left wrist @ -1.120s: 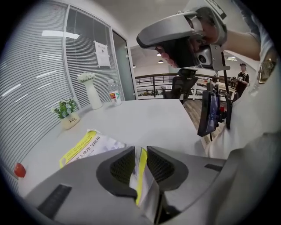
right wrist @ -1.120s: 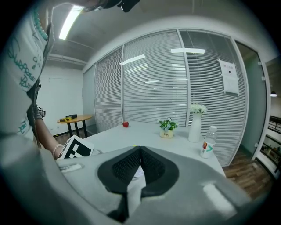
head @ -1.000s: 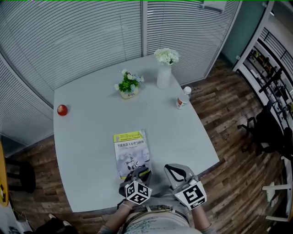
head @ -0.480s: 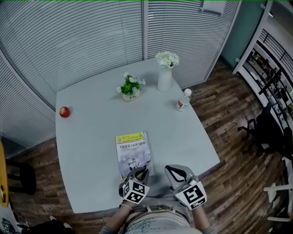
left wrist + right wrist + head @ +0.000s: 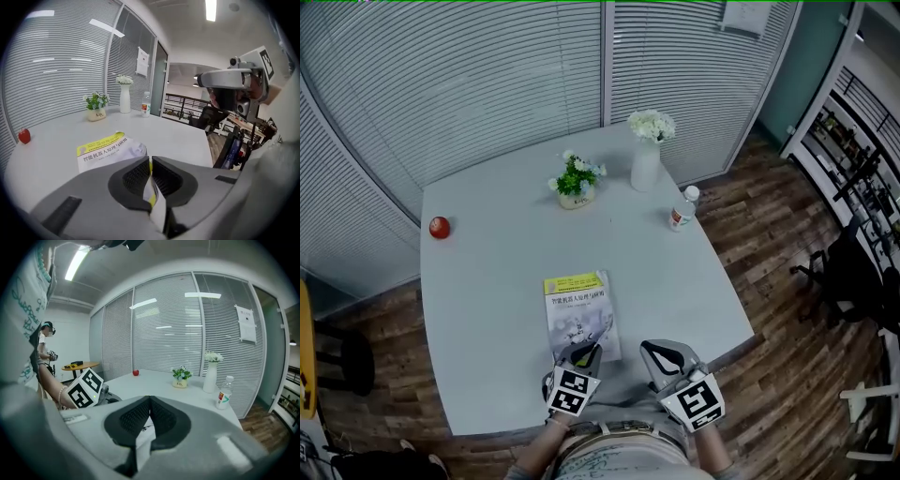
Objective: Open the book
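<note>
book [image 5: 580,314] lies on the white table [image 5: 487,281], close to its near edge, straight in front of the person. yellow title band at the far end, robot picture on the cover below it. most of it lies flat on the tabletop.

left gripper [image 5: 584,354] sits over the book's near edge, angled down and away from the person. its jaws have just been closing, with the edge of the cover between them. left gripper view: both pads clamped on a thin sheet with a yellow rim, no gap on either side. the cover bows up off the table toward the jaws.

right gripper [image 5: 661,354] is just right of the left one, over the table's near edge, beside the book and clear of it. right gripper view: jaws together, pads meeting at the tips, nothing gripped. left gripper's marker cube shows at the left of that view.

rest of the table, all well apart from the book:
- red apple [image 5: 440,227] near the left edge
- small potted plant [image 5: 577,183] toward the far side
- white vase [image 5: 645,167] with white flowers, right of the plant
- bottle [image 5: 682,209] near the right edge

slatted blinds [image 5: 487,84] run behind the table. wood floor [image 5: 769,244] to the right.
</note>
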{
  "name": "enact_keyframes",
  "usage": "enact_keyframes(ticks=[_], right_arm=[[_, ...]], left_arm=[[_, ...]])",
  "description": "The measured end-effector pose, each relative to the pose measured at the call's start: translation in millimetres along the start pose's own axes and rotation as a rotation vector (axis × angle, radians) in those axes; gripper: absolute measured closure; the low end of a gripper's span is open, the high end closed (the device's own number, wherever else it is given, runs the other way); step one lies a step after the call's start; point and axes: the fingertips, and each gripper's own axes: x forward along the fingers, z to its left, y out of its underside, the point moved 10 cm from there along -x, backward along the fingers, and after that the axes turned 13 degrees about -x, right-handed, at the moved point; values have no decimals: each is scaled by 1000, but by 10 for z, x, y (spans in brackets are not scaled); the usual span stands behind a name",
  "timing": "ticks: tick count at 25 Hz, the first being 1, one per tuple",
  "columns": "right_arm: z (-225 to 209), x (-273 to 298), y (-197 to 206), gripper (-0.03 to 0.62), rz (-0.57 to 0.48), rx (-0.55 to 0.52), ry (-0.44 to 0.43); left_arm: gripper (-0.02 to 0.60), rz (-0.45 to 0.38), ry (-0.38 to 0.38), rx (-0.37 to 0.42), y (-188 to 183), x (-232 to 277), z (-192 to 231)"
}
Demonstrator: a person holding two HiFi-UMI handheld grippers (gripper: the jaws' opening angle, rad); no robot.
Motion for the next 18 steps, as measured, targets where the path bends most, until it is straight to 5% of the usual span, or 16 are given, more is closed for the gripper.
enact_keyframes(ticks=[18], right_arm=[[126, 219, -36, 591, -1, -9, -38]], left_arm=[[568, -72, -56, -173, 10, -370, 424]])
